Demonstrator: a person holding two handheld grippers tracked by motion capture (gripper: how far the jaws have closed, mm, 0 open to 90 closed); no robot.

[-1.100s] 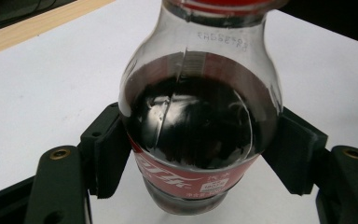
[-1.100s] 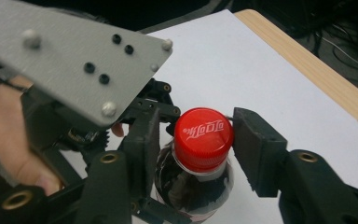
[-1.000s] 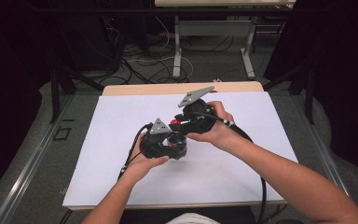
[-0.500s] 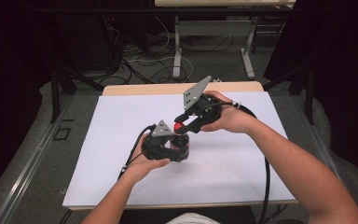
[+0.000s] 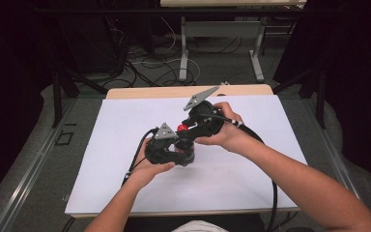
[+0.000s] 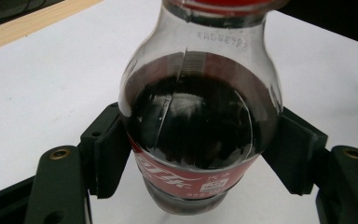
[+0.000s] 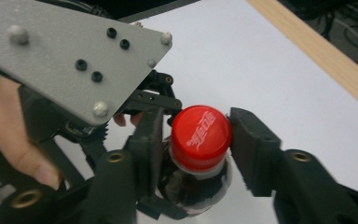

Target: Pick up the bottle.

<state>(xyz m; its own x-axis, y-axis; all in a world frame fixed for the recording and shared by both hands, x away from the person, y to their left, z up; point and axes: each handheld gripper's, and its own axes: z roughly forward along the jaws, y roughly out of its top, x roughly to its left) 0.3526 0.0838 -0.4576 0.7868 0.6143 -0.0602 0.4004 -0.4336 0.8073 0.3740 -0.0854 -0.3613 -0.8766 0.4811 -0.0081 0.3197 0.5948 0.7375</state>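
Left claw (image 6: 193, 163): its two black jaws are clamped on the body of a small cola bottle (image 6: 198, 126), one pad pressed on each side at the level of the red label band. In the left gripper view the bottle stands upright between the jaws, dark liquid filling it to the shoulder, with its base on the white sheet (image 6: 37, 88) that covers the bench (image 5: 140, 92). The person's left hand (image 5: 147, 166) wraps this gripper from below in the high view.

Right claw (image 7: 193, 140): its jaws are set at the bottle's red cap (image 7: 200, 133), one on each side. The right-hand pad lies against the cap's edge; the left-hand jaw stands tight beside it, and whether a sliver of gap remains there cannot be told. The jaws are drawn in to near their narrowest and read as pinching the cap. The right hand (image 5: 224, 133) holds this gripper above and just behind the left one in the high view, where the cap (image 5: 182, 127) shows as a red spot between the two grippers.

The left gripper's grey three-cornered plate (image 7: 70, 56) fills the upper left of the right gripper view.

Location of bottle: near the middle of the white sheet, held by both claws, body below and cap above.
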